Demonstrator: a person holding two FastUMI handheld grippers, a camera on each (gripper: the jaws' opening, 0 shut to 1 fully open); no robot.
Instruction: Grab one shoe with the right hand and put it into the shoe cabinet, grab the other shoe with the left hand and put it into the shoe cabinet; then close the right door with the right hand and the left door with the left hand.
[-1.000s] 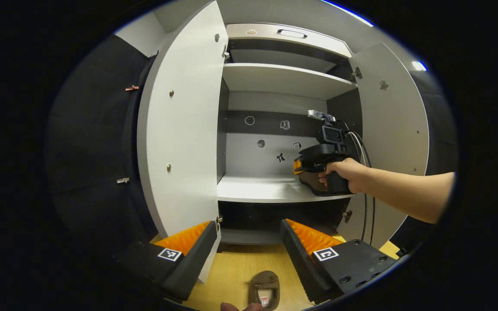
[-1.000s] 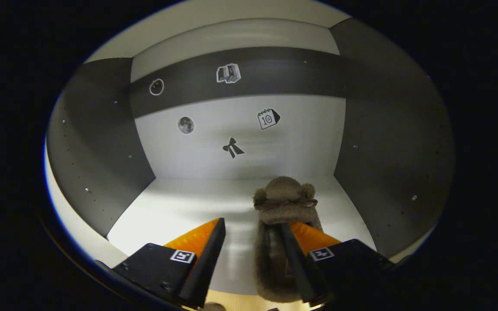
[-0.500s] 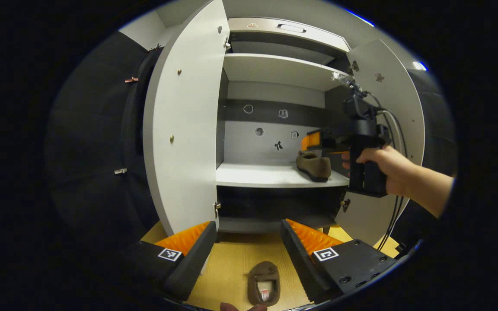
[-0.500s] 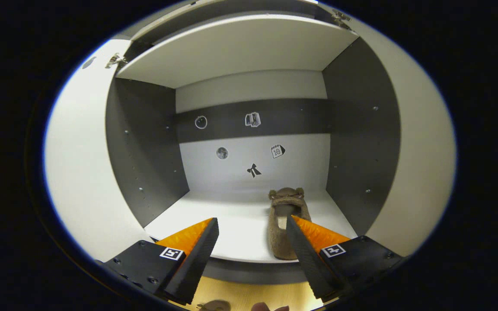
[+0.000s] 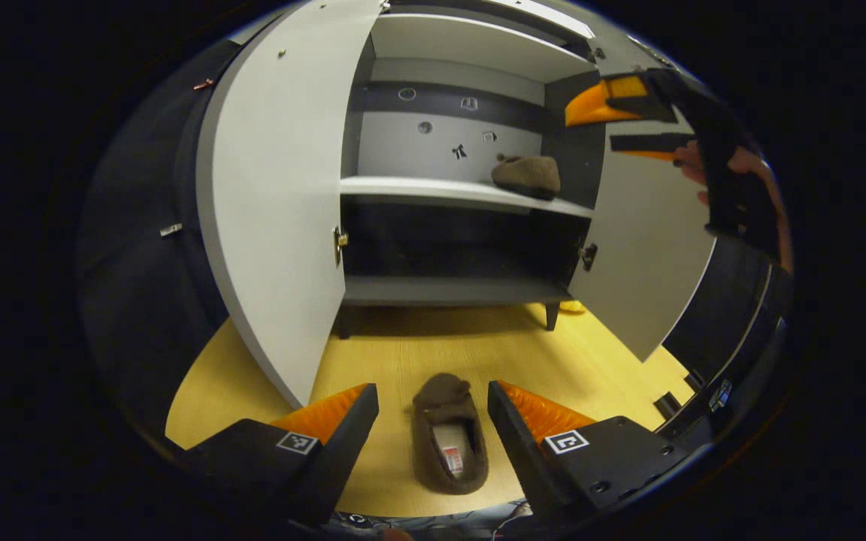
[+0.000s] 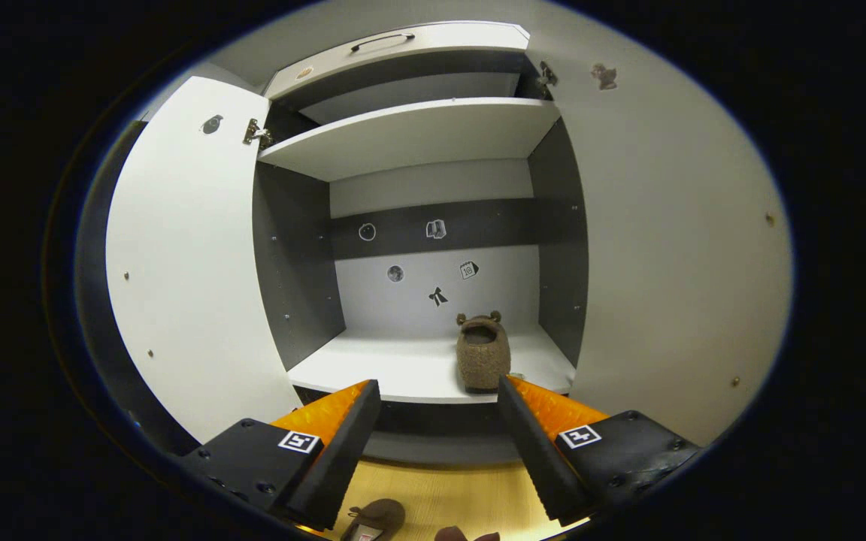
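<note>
On the yellow floor [image 5: 418, 349] before the open cabinet [image 5: 448, 191], one shoe [image 5: 527, 174] shelved, the left gripper [image 5: 433, 421], jaws spread, straddles the other shoe [image 5: 448, 443], likely grasping next.

Both views face the open shoe cabinet [image 5: 433, 195] from nearby.

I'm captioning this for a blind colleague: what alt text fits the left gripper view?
The open left gripper hovers over a brown shoe on the yellow floor. Ahead, the shoe cabinet stands with both doors open, the other shoe on its shelf.
</note>
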